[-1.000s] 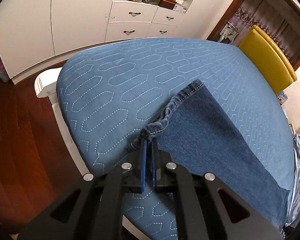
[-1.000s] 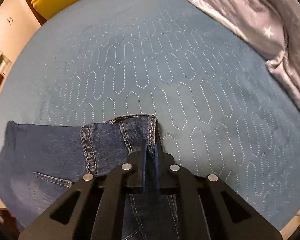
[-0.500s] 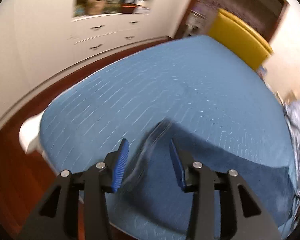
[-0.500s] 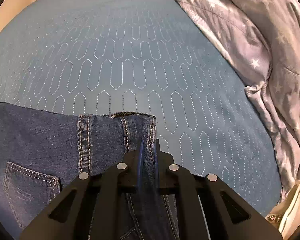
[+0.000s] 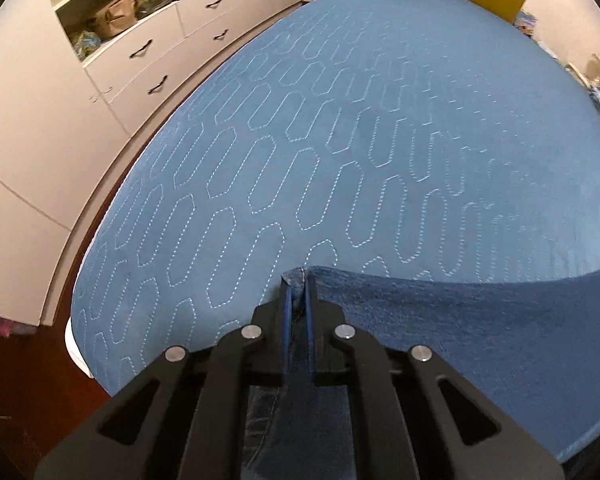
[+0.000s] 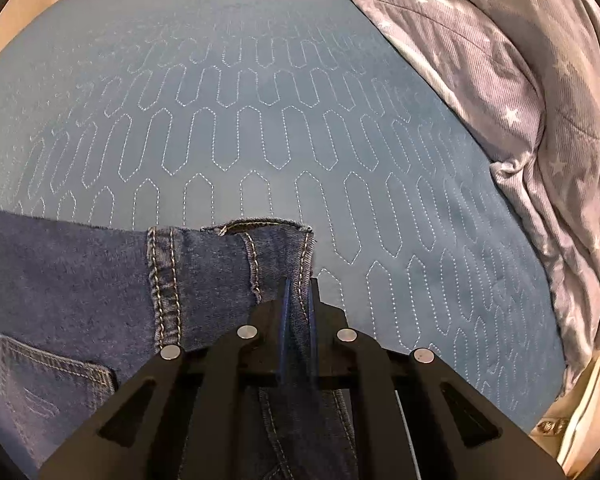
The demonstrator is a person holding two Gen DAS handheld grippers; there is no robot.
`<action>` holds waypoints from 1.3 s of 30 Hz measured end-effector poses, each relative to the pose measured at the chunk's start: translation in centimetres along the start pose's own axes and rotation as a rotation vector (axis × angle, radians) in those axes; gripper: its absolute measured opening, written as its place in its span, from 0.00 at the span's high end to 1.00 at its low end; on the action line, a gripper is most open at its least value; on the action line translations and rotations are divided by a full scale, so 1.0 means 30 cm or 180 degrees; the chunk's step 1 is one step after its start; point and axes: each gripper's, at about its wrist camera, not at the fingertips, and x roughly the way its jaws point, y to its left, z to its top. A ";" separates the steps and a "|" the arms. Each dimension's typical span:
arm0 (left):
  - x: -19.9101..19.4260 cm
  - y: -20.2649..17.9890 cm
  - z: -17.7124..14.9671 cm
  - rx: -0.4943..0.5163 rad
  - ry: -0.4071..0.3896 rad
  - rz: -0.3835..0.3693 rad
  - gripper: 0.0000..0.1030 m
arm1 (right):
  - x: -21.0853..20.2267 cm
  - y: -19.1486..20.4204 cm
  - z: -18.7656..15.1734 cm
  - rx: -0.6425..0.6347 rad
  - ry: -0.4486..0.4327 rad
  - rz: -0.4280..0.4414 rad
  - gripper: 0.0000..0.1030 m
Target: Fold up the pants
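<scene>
Soft, floppy pants (image 6: 80,300) on the bed (image 5: 340,140).
Both tongs, left (image 5: 297,300) and right (image 6: 298,300), pinching thick edges at 6 o'clock; left closing.

hand-held gripper (image 5: 297,300) | black linkage arms | silver screws | blue finger pads (image 5: 287,312)

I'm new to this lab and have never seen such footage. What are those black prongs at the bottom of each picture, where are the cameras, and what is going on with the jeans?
No robot here: a person holds a two-finger gripper in each hand, each with a fisheye camera looking along its fingers. One picture is from the left gripper, the other from the right gripper. Both look down on a blue quilted bed cover where the jeans lie. Each gripper pinches denim; the left's jaws are closing on an edge. A grey star-print duvet lies bunched to the side.
</scene>
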 end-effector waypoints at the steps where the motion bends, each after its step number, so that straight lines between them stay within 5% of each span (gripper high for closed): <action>1: 0.007 0.001 -0.001 -0.0042 0.0002 0.0010 0.94 | 0.002 0.005 -0.002 -0.0016 -0.0004 -0.0010 0.97; 5: -0.012 0.053 0.000 -0.0273 -0.0070 0.0014 0.92 | 0.004 0.008 -0.005 0.0016 -0.0001 -0.0022 0.97; 6: -0.029 0.076 -0.007 -0.0357 -0.0123 0.0017 1.00 | 0.004 0.001 -0.002 0.0036 -0.0022 -0.0057 0.97; 7: -0.058 0.126 -0.016 -0.0486 -0.0190 0.0294 1.00 | -0.012 -0.004 -0.009 0.0041 -0.0102 -0.0100 0.96; 9: -0.111 0.236 -0.050 -0.0785 -0.0239 -0.0035 1.00 | -0.068 -0.029 -0.030 0.0040 -0.0335 -0.0131 0.94; 10: -0.134 0.261 -0.071 -0.0834 -0.0269 -0.0204 0.97 | -0.107 -0.045 -0.046 0.0060 -0.0479 -0.0190 0.77; 11: -0.157 0.271 -0.094 -0.0785 -0.0301 -0.0335 0.82 | -0.177 -0.076 -0.085 0.0151 -0.0718 -0.0392 0.60; 12: -0.176 0.271 -0.119 -0.0685 -0.0321 -0.0408 0.56 | -0.224 -0.103 -0.115 0.0255 -0.0870 -0.0500 0.20; 13: -0.188 0.268 -0.141 -0.0595 -0.0330 -0.0452 0.48 | -0.282 -0.134 -0.162 0.0379 -0.1069 -0.0440 0.08; 16: -0.155 0.229 -0.195 -0.0379 -0.0213 -0.0512 0.46 | -0.344 -0.178 -0.287 0.0495 -0.1024 0.0292 0.09; 17: -0.133 0.213 -0.204 -0.0312 -0.0159 -0.0502 0.55 | -0.332 -0.195 -0.325 0.0583 -0.0891 0.0480 0.09; 18: -0.103 0.198 -0.216 -0.0225 -0.0065 -0.0544 0.80 | -0.313 -0.212 -0.353 0.0681 -0.0776 0.0577 0.10; 19: -0.087 0.196 -0.239 -0.0191 -0.0007 -0.0534 0.90 | -0.285 -0.232 -0.384 0.0807 -0.0654 0.0653 0.11; 21: -0.056 0.197 -0.242 -0.0169 0.0052 -0.0417 0.93 | -0.233 -0.255 -0.414 0.0942 -0.0485 0.0771 0.12; 23: -0.045 0.200 -0.234 -0.0229 0.0055 -0.0283 0.97 | -0.180 -0.255 -0.421 0.0957 -0.0289 0.0883 0.28; 24: -0.042 0.191 -0.231 -0.0214 0.0059 -0.0222 1.00 | -0.156 -0.244 -0.425 0.0906 -0.0154 0.0898 0.73; 25: -0.034 0.174 -0.242 -0.0173 0.0087 -0.0057 1.00 | -0.153 -0.237 -0.433 0.0866 -0.0122 0.0771 0.84; 27: -0.021 0.164 -0.256 -0.0166 0.0092 0.0031 1.00 | -0.174 -0.219 -0.431 0.0689 -0.0205 0.0648 0.88; 30: -0.033 0.214 -0.269 -0.0355 0.0002 -0.0137 1.00 | -0.207 -0.192 -0.437 0.0547 -0.0246 0.0435 0.90; 33: -0.040 0.239 -0.292 -0.0408 -0.0008 -0.0143 1.00 | -0.234 -0.173 -0.449 0.0589 -0.0216 0.0043 0.91; 35: -0.060 0.282 -0.301 -0.0612 -0.0084 -0.0256 0.96 | -0.239 -0.164 -0.472 0.0558 -0.0212 0.0089 0.81; 37: -0.092 0.326 -0.311 -0.0844 -0.0192 -0.0521 0.65 | -0.256 -0.161 -0.485 0.0604 -0.0316 0.0243 0.55; 38: -0.108 0.330 -0.317 -0.0900 -0.0247 -0.0625 0.45 | -0.259 -0.165 -0.485 0.0637 -0.0416 0.0318 0.31; 39: -0.128 0.342 -0.323 -0.0910 -0.0315 -0.0739 0.44 | -0.252 -0.171 -0.480 0.0674 -0.0461 0.0387 0.23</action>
